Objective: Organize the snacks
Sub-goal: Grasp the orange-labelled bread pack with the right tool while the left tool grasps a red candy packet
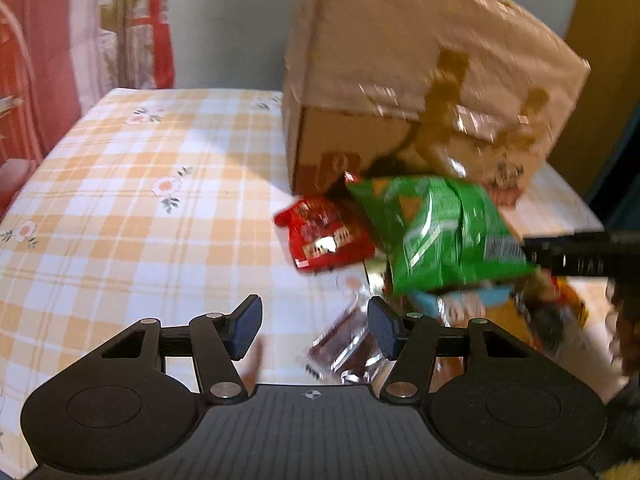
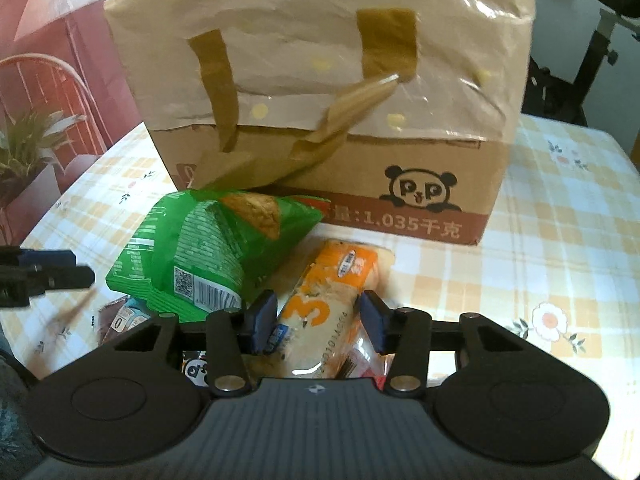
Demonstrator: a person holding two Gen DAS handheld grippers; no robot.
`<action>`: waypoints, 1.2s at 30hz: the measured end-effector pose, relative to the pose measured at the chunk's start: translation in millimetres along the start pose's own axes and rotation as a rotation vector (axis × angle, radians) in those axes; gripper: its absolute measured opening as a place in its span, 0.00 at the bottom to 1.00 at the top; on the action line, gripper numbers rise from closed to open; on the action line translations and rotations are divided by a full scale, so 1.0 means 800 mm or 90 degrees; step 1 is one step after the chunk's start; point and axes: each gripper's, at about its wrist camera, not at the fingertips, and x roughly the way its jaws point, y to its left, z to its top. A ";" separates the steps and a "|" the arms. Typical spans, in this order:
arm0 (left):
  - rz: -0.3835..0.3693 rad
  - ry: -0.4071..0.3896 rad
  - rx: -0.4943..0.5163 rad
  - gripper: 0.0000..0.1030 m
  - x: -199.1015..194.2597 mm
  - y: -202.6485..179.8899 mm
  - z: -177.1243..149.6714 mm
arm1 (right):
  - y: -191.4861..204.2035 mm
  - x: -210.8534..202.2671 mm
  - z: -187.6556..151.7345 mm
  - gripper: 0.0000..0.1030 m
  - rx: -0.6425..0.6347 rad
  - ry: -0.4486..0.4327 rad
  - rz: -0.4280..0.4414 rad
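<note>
both grippers over the snack pile, in front of the cardboard box

the right gripper (image 2: 316, 326) straddles the orange-and-white snack pack (image 2: 332, 304), one pad at each side; whether they press it i cannot tell. the left gripper (image 1: 314, 326) hangs part-open over the silver-and-brown wrapper (image 1: 344, 350), gripping nothing. the green chip bag (image 2: 208, 248) leans across the heap, beside the red packet (image 1: 324, 236). the snacks lie on the checked tablecloth (image 1: 120, 200) just before the cardboard box (image 2: 340, 120), likely their destination.

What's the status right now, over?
Left gripper open over table. Right gripper straddling orange snack pack, grip unclear. Green chip bag crowding alongside.
</note>
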 end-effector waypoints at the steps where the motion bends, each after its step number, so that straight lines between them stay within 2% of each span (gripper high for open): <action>1: -0.007 0.007 0.013 0.59 0.002 -0.001 -0.003 | -0.002 0.000 -0.002 0.48 0.005 0.000 0.000; 6: -0.037 0.031 0.058 0.59 0.011 -0.013 -0.016 | -0.006 0.000 -0.007 0.48 0.019 0.005 -0.002; 13: -0.016 0.034 0.100 0.60 0.024 -0.025 -0.016 | -0.005 0.002 -0.006 0.48 0.022 0.006 0.000; 15: 0.006 0.030 0.112 0.61 0.028 -0.028 -0.015 | -0.005 0.002 -0.007 0.48 0.023 0.006 0.000; 16: 0.020 0.027 0.110 0.60 0.029 -0.028 -0.014 | -0.005 0.002 -0.007 0.48 0.023 0.006 0.000; 20: 0.045 0.017 0.076 0.47 0.030 -0.018 -0.008 | -0.004 0.004 -0.007 0.48 0.019 0.008 -0.002; 27: 0.064 0.009 0.049 0.46 0.034 -0.012 -0.001 | -0.001 0.011 -0.001 0.48 0.000 0.011 -0.013; 29: 0.067 0.007 0.040 0.39 0.034 -0.010 0.000 | -0.001 0.015 0.002 0.48 -0.006 0.011 -0.018; 30: 0.065 0.005 0.028 0.39 0.033 -0.007 0.000 | 0.000 0.018 0.004 0.48 -0.009 0.011 -0.020; 36: 0.059 -0.043 -0.030 0.39 0.013 0.010 0.004 | -0.003 0.016 0.003 0.44 -0.002 0.000 -0.020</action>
